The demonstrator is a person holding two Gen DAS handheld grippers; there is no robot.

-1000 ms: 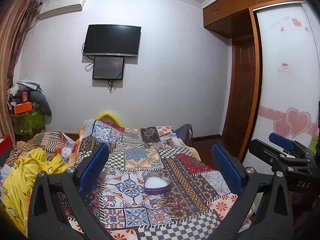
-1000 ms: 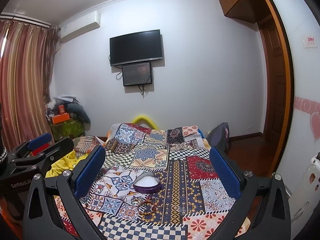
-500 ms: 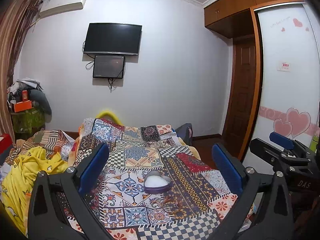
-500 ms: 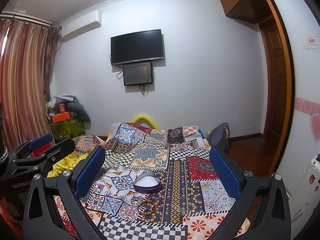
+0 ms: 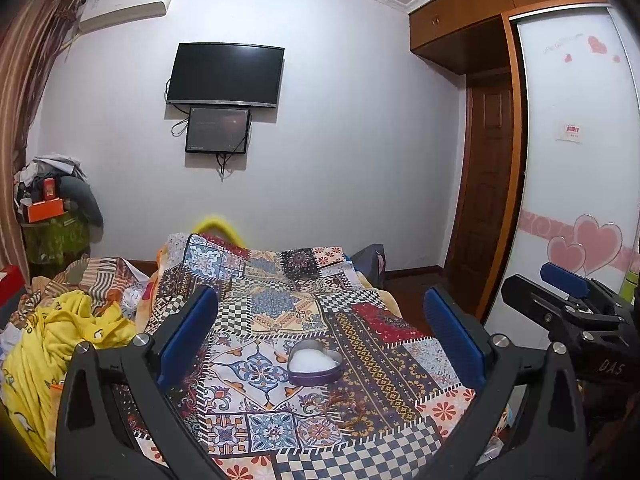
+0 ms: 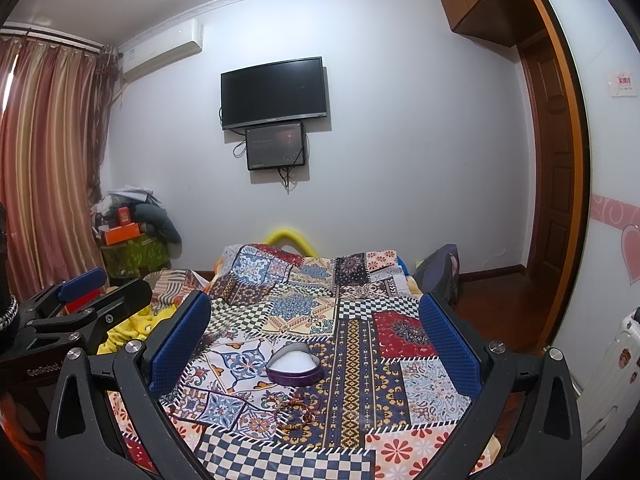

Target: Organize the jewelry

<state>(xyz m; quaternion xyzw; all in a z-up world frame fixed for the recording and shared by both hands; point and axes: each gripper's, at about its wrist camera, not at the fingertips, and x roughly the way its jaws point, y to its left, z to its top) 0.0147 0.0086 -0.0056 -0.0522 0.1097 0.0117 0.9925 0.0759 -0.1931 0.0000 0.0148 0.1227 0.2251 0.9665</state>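
Both grippers hover above the bed, released and empty — the left gripper (image 5: 320, 332) and right gripper (image 6: 316, 328) show blue ridged pads spread wide. Nearest, at 6 o'clock, a tangle of beaded bracelets (image 6: 298, 412) lies on the patchwork quilt (image 6: 360, 360). Just beyond, a heart-shaped purple tin (image 6: 294, 366) with white lining sits open — near the bracelets, not touching.

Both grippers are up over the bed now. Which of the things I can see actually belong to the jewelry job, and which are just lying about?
For the job:
- purple heart-shaped tin box with white lining, open on the patchwork bedspread
- reddish-brown beaded bracelets, loose in front of the box
- left gripper and right gripper, both open, empty

Lying about:
- crumpled yellow blanket
- orange box on the corner pile
- black wall television
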